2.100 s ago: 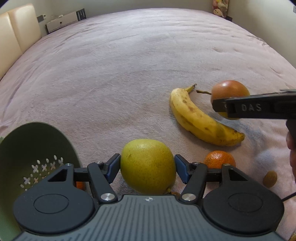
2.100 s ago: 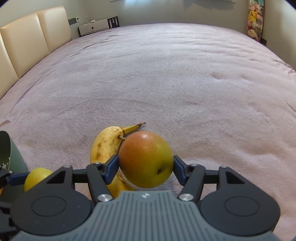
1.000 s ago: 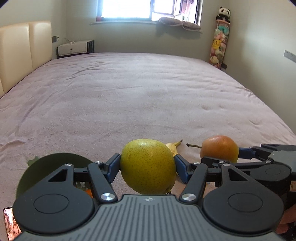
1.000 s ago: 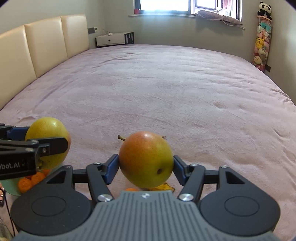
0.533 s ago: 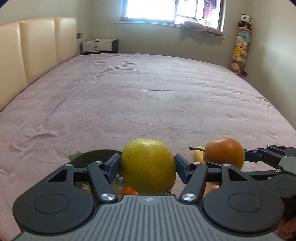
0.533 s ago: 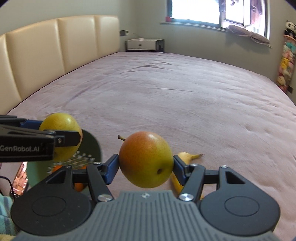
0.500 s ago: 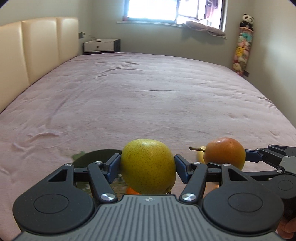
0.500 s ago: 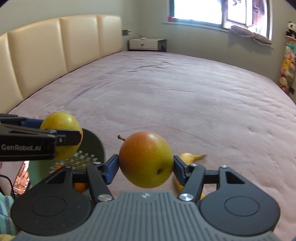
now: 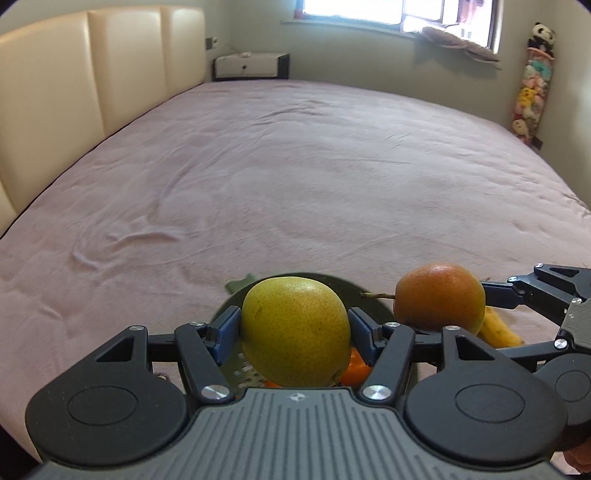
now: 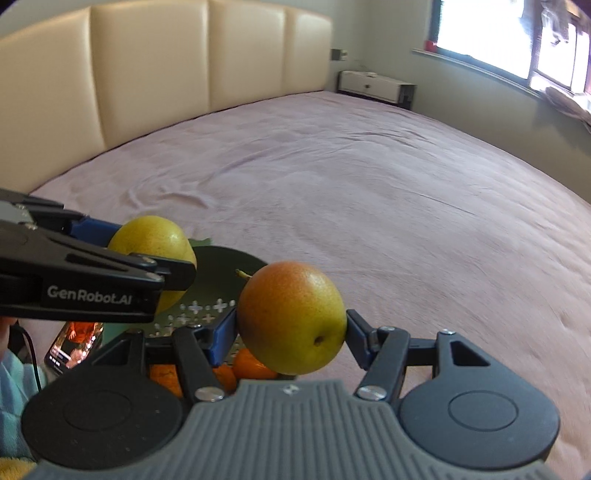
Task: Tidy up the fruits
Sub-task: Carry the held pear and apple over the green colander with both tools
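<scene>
Blue pads of the left hand-held gripper [image 9: 294, 325] press both sides of a yellow-green pear [image 9: 295, 330], which hangs in the air above the dark green colander [image 10: 221, 280]. From the right wrist view that same gripper comes in from 9 o'clock, its pear over the colander's near-left rim. The right hand-held gripper [image 10: 291, 332] clamps a second pear, red-orange fading to yellow [image 10: 291, 317], its stem pointing toward 10 o'clock; in the left wrist view this one sits at 3 o'clock of the yellow-green pear, just beside the colander's rim.

Count: two pears, one per gripper. One banana [image 9: 498, 330] lies on the bed at 3 o'clock, mostly hidden behind the red-orange pear and the right gripper's linkage. Small oranges [image 10: 251, 365] lie in the colander; at least three show in the right wrist view, though the gripper bodies cover part of the bowl, so the full number cannot be told.

Around them spreads the pink bedspread [image 9: 295, 177], with a cream padded headboard [image 10: 155, 74] behind, a low white nightstand [image 9: 251, 66] by the wall, and a window [image 9: 399, 14] above. A phone [image 10: 74, 343] with a lit screen lies at 8 o'clock beside the colander.
</scene>
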A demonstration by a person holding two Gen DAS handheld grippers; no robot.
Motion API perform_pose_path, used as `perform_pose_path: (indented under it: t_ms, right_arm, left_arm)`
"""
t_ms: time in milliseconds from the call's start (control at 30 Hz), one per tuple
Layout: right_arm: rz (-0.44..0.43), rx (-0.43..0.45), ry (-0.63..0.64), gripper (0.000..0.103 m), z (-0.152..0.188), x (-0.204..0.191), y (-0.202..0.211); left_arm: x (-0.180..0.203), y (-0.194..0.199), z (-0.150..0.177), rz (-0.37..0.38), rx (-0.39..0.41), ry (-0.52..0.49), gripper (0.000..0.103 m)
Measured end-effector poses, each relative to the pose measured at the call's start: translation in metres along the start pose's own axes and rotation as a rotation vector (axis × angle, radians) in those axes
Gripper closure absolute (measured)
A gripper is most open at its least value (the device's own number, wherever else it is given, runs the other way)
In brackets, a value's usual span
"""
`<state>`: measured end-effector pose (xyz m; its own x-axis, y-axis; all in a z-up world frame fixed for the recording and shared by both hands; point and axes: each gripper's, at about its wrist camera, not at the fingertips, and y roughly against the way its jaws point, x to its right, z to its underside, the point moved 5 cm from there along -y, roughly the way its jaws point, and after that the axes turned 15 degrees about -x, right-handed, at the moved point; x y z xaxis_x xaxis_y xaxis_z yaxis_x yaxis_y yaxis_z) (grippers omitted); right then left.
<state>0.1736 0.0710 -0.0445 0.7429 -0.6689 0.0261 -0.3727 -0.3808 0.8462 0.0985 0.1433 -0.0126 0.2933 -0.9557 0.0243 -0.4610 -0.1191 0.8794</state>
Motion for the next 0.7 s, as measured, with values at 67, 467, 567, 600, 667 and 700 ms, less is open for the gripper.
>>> perform_pose_path:
  t_ms: [67,467,567,600,667,700]
  right_arm:
    - [-0.006,-0.014,0.032,0.043,-0.002,-0.006,-0.006]
    - [-0.011,-0.111,0.234,0.043,-0.012,-0.024,-0.052]
    - [-0.002,-0.118,0.292,0.043,-0.012,-0.031,-0.06]
    - [0.004,-0.117,0.308,0.043,-0.012,-0.033,-0.062]
    - [0.016,-0.116,0.335,0.043,-0.014,-0.036,-0.067]
    - [0.022,-0.118,0.346,0.043,-0.015,-0.038,-0.07]
  left_arm:
    - [-0.005,-0.004,0.0,-0.007,-0.015,0.008,0.031]
    - [-0.035,-0.036,0.004,0.052,-0.134,0.106,0.031]
    - [-0.04,-0.042,0.005,0.064,-0.155,0.132,0.031]
    - [-0.04,-0.044,0.005,0.067,-0.161,0.138,0.031]
    - [-0.04,-0.047,0.005,0.072,-0.167,0.147,0.031]
    - [-0.04,-0.049,0.005,0.074,-0.169,0.151,0.031]
